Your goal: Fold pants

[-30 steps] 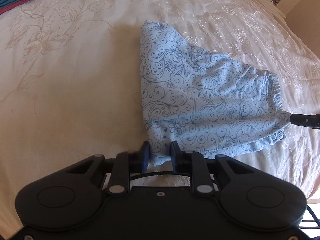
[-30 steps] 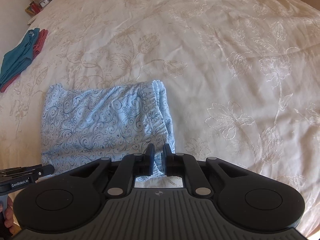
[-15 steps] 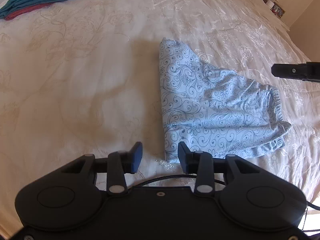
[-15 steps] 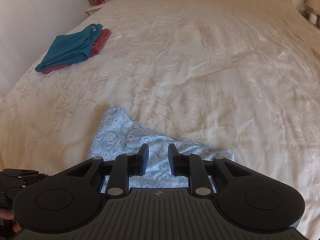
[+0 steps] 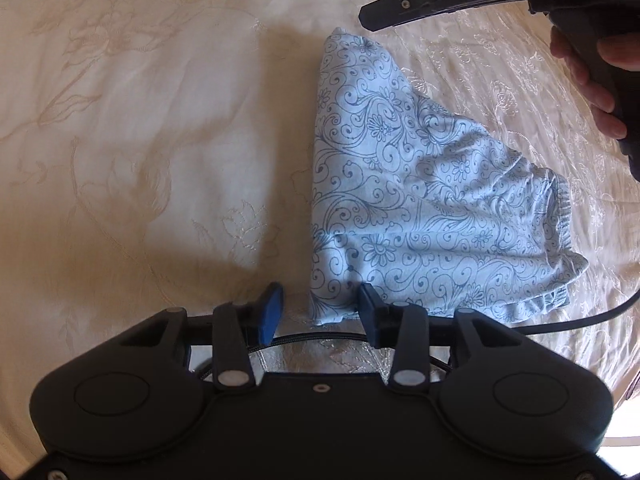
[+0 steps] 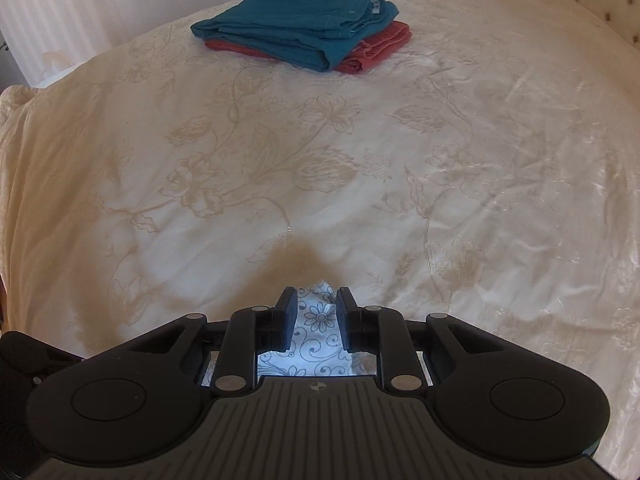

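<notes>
The pants (image 5: 420,200) lie folded on the bed (image 5: 140,140), a small blue bundle with swirls and flowers; in the left wrist view they sit a little toward 3 o'clock of the middle, with the frilly waistband at 4 o'clock and a narrow tip at 12 o'clock; the near corner lies between the fingers (image 5: 270,312) of the left gripper (image 5: 320,312), which stand wide and do not press on it; these fingers have just been opening, so I think the corner has been let go. The right gripper (image 6: 313,318) hangs above the tip of the pants (image 6: 316,316); its fingers (image 6: 287,318) are a bit apart, with cloth showing in the gap but not pinched; they too have just been opening. A hand (image 5: 592,76) holds that gripper's handle at 2 o'clock in the left view.

The fold looks done, or nearly; the next move could be to pat the bundle flat or fold it once more, and that needs a firm pinch on an edge; or to carry it to the pile of folded clothes (image 6: 308,36) at 12 o'clock in the right view, well apart from the pants.
</notes>
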The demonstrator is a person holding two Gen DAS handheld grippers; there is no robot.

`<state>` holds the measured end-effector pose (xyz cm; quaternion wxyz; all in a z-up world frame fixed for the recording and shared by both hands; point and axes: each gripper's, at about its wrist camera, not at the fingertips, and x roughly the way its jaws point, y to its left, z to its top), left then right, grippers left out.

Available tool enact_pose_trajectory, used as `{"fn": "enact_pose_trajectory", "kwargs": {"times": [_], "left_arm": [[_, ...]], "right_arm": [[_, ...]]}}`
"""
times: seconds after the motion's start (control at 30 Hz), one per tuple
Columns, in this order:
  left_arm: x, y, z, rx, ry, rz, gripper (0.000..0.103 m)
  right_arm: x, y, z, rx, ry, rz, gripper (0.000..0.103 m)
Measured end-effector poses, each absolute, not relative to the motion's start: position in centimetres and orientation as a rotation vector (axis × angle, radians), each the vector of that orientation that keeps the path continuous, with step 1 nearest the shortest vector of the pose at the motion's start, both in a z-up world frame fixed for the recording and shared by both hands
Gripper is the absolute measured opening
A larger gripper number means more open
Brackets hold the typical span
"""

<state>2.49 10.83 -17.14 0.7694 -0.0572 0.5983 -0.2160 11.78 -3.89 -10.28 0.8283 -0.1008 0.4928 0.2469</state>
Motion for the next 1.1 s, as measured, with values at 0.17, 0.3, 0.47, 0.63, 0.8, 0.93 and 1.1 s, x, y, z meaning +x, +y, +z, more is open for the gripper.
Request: {"fn": "enact_pose_trajectory", "kwargs": {"times": [0.17, 0.3, 0.47, 0.63, 0.8, 0.93, 1.1], "left_arm": [[2.3, 9.9, -17.0, -0.069, 1.292, -0.463, 0.050], [2.3, 9.6, -17.0, -0.050, 1.287, -0.462, 0.050], [2.5, 9.2, -17.1, -0.042, 1.286, -0.460, 0.050], [2.5, 9.4, -17.1, -0.052, 1.289, -0.459, 0.050], [2.5, 9.7, -17.2, -0.048, 1.288, -0.456, 0.050], [2.5, 9.6, -17.2, -0.041, 1.287, -0.456, 0.050], [1.9, 9.4, -17.1, -0.018, 1.288, -0.469, 0.048]], "right_arm": [[12.9, -2.8, -11.7, -0.262, 1.078, 0.632, 0.021], [13.4, -2.1, -13.0, -0.303, 1.120, 0.686, 0.021], [13.6, -2.4, -13.5, -0.276, 1.163, 0.708, 0.016], [13.5, -2.8, -13.8, -0.234, 1.152, 0.672, 0.004], [14.3, -3.6, -14.6, -0.236, 1.132, 0.522, 0.004], [14.2, -3.7, -15.0, -0.226, 1.134, 0.470, 0.003], [14.9, -3.9, -15.1, -0.209, 1.116, 0.367, 0.003]]}}
